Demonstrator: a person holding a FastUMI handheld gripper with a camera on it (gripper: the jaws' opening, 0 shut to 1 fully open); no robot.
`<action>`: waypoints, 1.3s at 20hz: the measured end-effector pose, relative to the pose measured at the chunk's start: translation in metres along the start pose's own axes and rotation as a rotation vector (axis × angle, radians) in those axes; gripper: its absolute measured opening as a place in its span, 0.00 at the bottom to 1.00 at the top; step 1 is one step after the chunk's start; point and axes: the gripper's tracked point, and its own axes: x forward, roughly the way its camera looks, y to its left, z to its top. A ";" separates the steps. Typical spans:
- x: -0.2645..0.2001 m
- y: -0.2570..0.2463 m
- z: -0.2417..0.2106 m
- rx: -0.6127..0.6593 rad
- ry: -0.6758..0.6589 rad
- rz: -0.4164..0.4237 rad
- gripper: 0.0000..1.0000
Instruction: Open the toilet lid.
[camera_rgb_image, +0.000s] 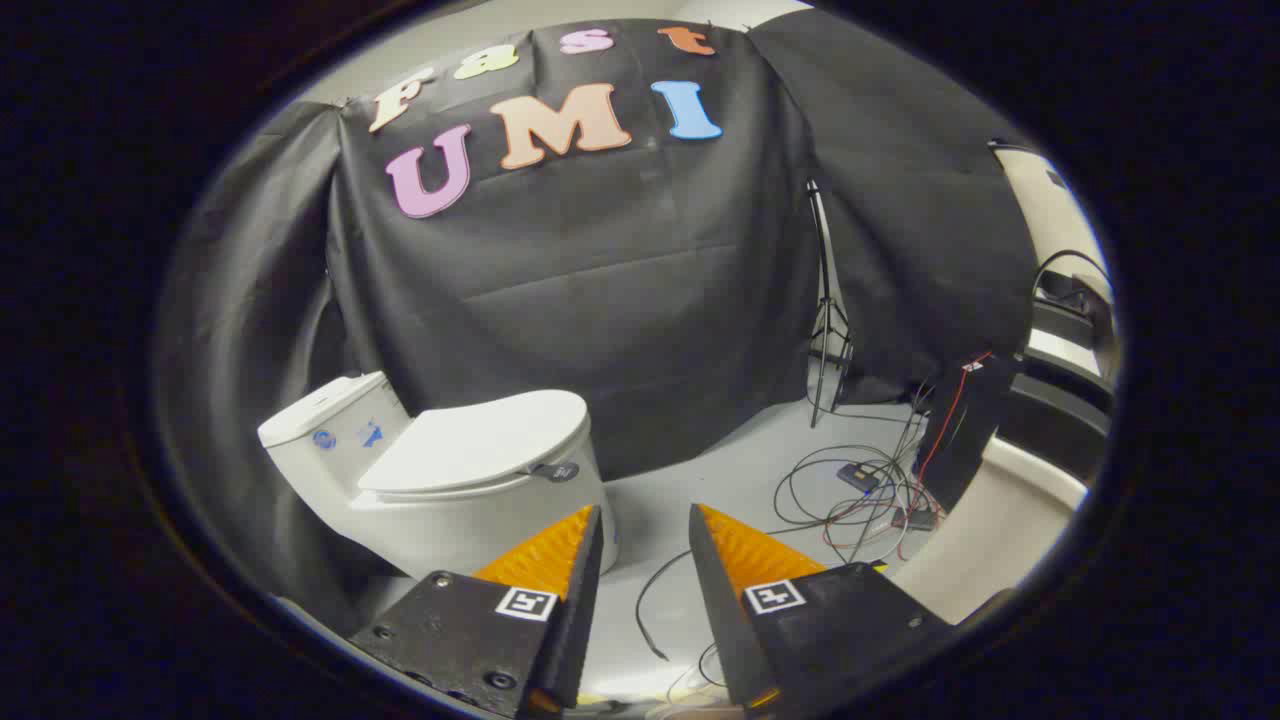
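the approach is in hand: the hand-held gripper (645, 520) hangs open and empty, short of the white ceramic toilet (440, 480), whose smooth white plastic lid (480, 440) lies shut, so next it must reach the lid's front edge.

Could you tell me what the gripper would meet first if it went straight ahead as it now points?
Probably bare floor; the open gripper points past the toilet, beside the cables. Depth is unclear.

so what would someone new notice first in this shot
Probably the white toilet, standing against the black cloth wall with its lid down, beyond the fingers and off to their left. Next, the tangle of cables on the grey floor ahead to the right, near a light stand. The gripper is open, holding nothing.
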 end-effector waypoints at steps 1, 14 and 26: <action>0.002 0.001 0.001 0.001 0.008 0.005 0.61; 0.011 -0.008 -0.009 0.008 0.080 0.006 0.79; 0.041 0.015 0.002 0.016 0.092 0.055 0.79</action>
